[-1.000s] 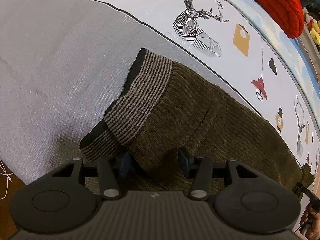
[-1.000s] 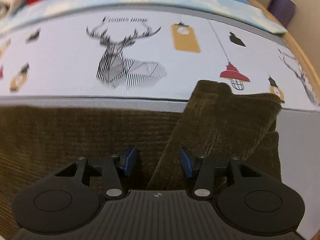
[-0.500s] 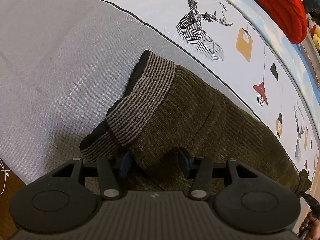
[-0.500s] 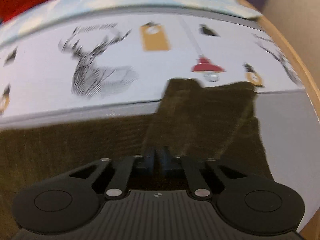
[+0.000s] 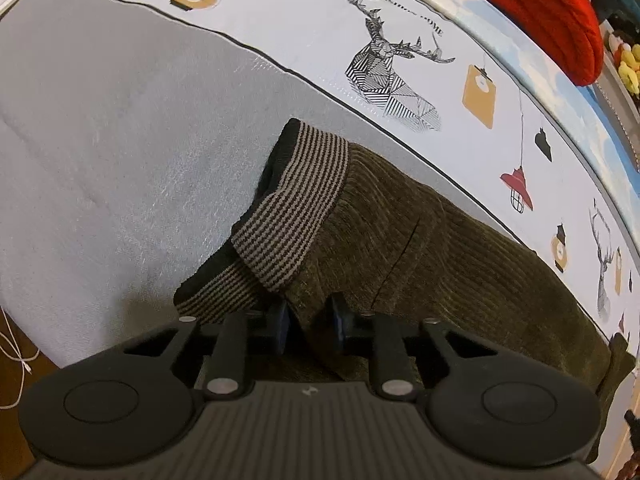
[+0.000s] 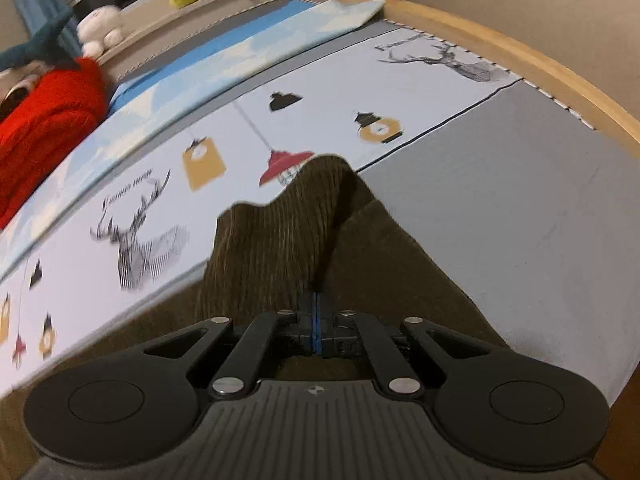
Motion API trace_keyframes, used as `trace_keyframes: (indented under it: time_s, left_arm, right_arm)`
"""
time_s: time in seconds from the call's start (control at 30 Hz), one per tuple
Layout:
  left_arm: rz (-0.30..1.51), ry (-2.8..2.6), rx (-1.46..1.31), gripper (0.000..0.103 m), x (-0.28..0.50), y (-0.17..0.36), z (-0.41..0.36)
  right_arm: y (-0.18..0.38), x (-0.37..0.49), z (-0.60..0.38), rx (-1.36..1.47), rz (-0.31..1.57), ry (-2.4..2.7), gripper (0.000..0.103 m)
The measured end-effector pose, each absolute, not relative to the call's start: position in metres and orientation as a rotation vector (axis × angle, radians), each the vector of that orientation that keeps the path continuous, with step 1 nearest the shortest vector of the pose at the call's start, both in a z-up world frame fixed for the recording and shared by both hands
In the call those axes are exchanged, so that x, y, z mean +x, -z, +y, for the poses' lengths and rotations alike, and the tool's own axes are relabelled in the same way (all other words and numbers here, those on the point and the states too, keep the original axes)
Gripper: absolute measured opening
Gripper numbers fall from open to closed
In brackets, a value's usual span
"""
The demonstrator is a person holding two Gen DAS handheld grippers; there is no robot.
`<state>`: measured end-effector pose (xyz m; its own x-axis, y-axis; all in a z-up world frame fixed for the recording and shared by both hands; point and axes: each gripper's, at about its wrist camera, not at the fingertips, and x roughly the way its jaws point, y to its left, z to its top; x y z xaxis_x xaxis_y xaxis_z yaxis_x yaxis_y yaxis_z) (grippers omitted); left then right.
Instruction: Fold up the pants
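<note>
Since earlier frame: right gripper (image 6: 316, 320) closes on pants (image 5: 420, 248) leg end and lifts; left gripper (image 5: 308, 320) narrows, pinching fabric beside striped waistband (image 5: 292, 216). Pants lie on bedspread (image 5: 120, 120); fold just starting.

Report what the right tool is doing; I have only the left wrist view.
Observer: The right tool is shut on a fold of the olive-brown corduroy pants.
Operator: Describe how the cloth sits there.
Observer: It stands up in a peak just ahead of the tool, a crease running back to the pads.
Operator: Name what lies past it on the right.
Observer: A curved light wooden bed frame borders the grey bed sheet.
</note>
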<state>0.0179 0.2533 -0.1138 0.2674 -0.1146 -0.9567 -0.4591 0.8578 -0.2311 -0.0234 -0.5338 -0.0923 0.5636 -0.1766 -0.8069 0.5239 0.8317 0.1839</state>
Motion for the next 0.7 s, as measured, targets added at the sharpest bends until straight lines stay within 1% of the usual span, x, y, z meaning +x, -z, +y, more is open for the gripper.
trace_keyframes:
  time_s: [0.07,0.1,0.13,0.17,0.2,0.23,0.37,0.43,0.57,0.63,0.7]
  left_arm:
    - [1.295,-0.253,-0.526,0.026,0.019,0.113,0.253]
    - [1.294,-0.255,-0.53,0.028,0.02,0.113,0.252]
    - [1.293,-0.257,-0.532,0.028,0.021,0.112,0.252]
    - [1.291,-0.261,-0.533,0.028,0.021,0.112,0.252]
    - [1.29,-0.266,-0.536,0.028,0.022,0.112,0.252]
    - [1.291,-0.271,-0.542,0.028,0.023,0.113,0.253]
    - [1.299,-0.278,-0.55,0.028,0.025,0.114,0.254]
    - [1.303,-0.275,-0.55,0.028,0.025,0.115,0.254]
    - [1.315,-0.262,-0.547,0.028,0.026,0.117,0.255]
    - [1.318,-0.256,-0.547,0.028,0.027,0.118,0.256]
    - [1.323,-0.252,-0.546,0.028,0.027,0.119,0.256]
  right_arm:
    - [0.091,-0.023,-0.528,0.399,0.88,0.403,0.004]
    - [0.09,-0.021,-0.523,0.384,0.876,0.389,0.007]
    - [0.089,-0.019,-0.519,0.371,0.868,0.373,0.015]
    - [0.088,-0.015,-0.515,0.356,0.861,0.36,0.021]
    - [0.087,-0.01,-0.509,0.342,0.854,0.348,0.031]
    - [0.087,-0.003,-0.504,0.329,0.852,0.333,0.037]
    - [0.095,0.026,-0.484,0.26,0.889,0.283,0.039]
    - [0.106,0.043,-0.472,0.213,0.927,0.262,0.043]
    - [0.128,0.072,-0.447,0.108,1.02,0.232,0.046]
    - [0.141,0.084,-0.433,0.041,1.065,0.214,0.05]
    - [0.154,0.092,-0.419,-0.069,1.128,0.224,0.05]
